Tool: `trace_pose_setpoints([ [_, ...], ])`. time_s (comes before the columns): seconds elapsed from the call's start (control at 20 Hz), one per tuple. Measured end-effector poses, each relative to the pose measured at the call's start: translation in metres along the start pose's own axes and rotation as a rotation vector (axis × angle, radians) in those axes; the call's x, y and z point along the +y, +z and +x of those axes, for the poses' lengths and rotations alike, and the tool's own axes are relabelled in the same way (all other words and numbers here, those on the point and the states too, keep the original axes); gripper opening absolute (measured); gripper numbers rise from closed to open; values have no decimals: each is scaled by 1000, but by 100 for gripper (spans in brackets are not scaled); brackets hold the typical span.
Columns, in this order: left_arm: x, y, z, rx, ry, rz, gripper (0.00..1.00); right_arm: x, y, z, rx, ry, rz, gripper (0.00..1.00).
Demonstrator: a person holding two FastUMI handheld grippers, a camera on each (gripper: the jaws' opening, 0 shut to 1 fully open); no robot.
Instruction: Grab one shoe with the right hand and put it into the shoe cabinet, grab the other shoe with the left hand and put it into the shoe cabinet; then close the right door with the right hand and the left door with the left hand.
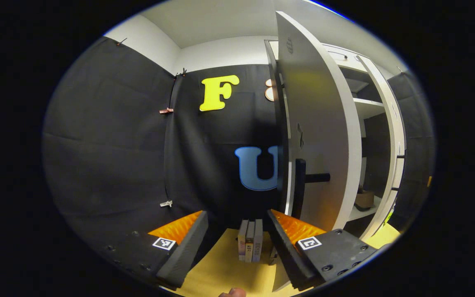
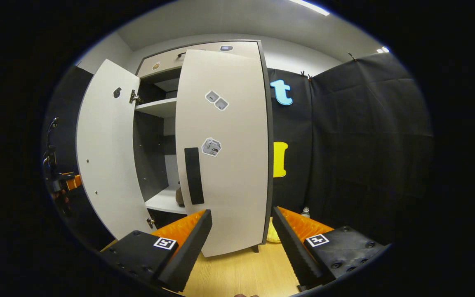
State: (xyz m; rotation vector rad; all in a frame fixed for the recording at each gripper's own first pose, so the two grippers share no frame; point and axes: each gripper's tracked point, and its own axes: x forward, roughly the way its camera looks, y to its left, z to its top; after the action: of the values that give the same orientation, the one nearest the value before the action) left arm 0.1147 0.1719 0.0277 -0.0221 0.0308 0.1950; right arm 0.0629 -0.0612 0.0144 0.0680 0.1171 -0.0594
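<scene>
- Left gripper view: left gripper (image 1: 237, 243), jaws apart and empty, sits beside the open left door (image 1: 316, 136), apparently lining up to swing it; a shoe (image 1: 364, 199) rests on the cabinet's lower shelf (image 1: 361, 212).
- Right gripper view: right gripper (image 2: 241, 243), jaws apart, faces the nearly closed right door (image 2: 225, 148); this angle reveals that door's handle (image 2: 193, 175).

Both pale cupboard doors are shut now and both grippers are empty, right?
Not quite. In the right gripper view the pale right door with the dark handle looks closed, but the pale left door swings wide open, showing the white shelves. Both grippers are open and empty.
</scene>
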Motion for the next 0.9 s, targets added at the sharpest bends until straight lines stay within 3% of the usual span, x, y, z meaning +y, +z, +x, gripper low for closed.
trace_pose_setpoints([
  [0.4, -61, 1, -11, -5, -68, -10, 89, 0, 6, 4, -21, 19, -1, 98],
  [0.55, -101, 2, -13, -4, -136, -14, 94, -3, 8, 4, -23, 30, -5, 98],
  [0.6, -118, 0, -13, -3, -167, -14, 89, -4, 9, 4, -24, 33, -4, 98],
  [0.75, -165, 0, -15, 4, -246, -12, 90, -4, 10, 8, -27, 48, 15, 98],
  [0.9, -196, 2, -25, -1, -286, 4, 93, -2, 13, 8, -36, 59, 19, 98],
])
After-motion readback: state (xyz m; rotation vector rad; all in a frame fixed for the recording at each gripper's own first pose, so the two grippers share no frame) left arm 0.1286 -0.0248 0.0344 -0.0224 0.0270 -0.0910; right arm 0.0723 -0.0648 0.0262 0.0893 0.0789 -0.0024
